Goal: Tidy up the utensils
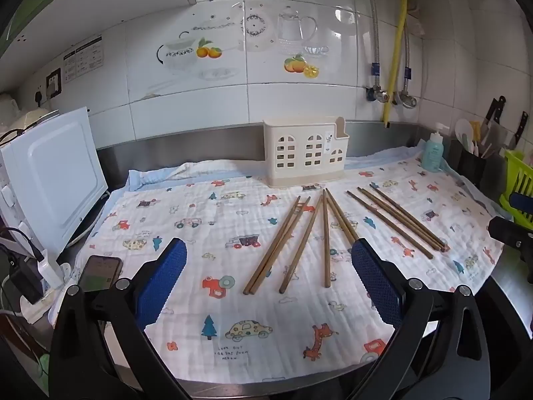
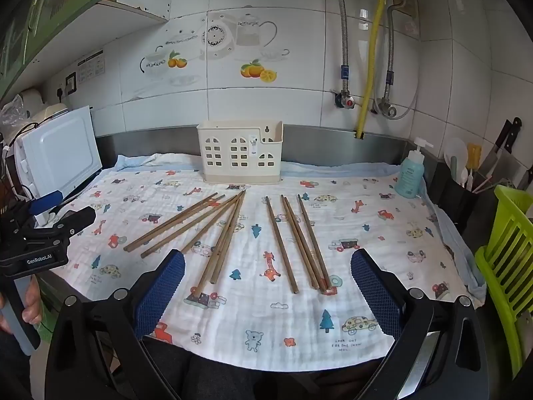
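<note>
Several brown wooden chopsticks lie loose on a patterned cloth (image 1: pixel 213 300) in two fans: a left group (image 1: pixel 299 243) (image 2: pixel 206 230) and a right group (image 1: pixel 396 221) (image 2: pixel 299 243). Behind them, against the steel backsplash, stands a cream plastic utensil holder (image 1: pixel 304 153) (image 2: pixel 240 151) with window-shaped holes. My left gripper (image 1: pixel 268 276) hangs open over the cloth's near part, the left group's near ends between its blue pads. My right gripper (image 2: pixel 266 286) is open too, above the near ends of both groups. Neither holds anything. The left gripper (image 2: pixel 56 223) also shows at the right wrist view's left edge.
A white appliance (image 1: pixel 56 173) (image 2: pixel 60 153) stands at the left, a phone (image 1: pixel 100 273) and cables beside it. At the right stand a teal soap bottle (image 1: pixel 433 151) (image 2: pixel 411 170), a dark utensil pot (image 2: pixel 466 190) with knives behind, and a green rack (image 2: pixel 506 256).
</note>
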Available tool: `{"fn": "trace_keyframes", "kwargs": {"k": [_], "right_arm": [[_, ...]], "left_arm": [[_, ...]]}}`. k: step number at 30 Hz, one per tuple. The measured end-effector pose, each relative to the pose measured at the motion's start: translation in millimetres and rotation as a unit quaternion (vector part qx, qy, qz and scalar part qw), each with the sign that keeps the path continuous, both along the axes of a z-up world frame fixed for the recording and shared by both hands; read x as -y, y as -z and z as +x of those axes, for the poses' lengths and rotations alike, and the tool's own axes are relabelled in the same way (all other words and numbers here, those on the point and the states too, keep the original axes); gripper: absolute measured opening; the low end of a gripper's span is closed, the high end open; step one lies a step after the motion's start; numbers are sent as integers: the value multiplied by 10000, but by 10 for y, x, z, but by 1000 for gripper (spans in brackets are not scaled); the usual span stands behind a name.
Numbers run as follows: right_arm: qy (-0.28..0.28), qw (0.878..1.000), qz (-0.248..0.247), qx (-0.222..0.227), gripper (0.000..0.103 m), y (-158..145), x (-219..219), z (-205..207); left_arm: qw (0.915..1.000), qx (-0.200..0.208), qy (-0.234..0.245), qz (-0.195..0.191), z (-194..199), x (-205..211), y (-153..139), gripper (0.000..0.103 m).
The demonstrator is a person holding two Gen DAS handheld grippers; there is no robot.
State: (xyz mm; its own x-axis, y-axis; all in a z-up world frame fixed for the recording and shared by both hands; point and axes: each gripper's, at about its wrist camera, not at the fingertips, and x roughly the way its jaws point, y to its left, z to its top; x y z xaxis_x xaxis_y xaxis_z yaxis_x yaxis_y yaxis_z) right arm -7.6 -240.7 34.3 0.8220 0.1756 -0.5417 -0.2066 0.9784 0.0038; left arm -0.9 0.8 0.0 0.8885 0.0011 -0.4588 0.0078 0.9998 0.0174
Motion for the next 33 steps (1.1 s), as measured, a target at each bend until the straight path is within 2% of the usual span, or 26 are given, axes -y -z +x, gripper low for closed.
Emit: {"fn": "trace_keyframes", "kwargs": {"k": [7,16,33], "right_arm": [[-16,10000,-3,-6,97,-4,-6,3],[-20,10000,-45,9,97,-1,29,-7],[-2,10000,-24,26,97,-18,-4,-2]], "left_arm": [[10000,-3,-32,-87,-92,-13,-47,98],[9998,-130,94,-66,34,63,-1,98],[10000,-3,41,62,-4,65,-10,98]]}}
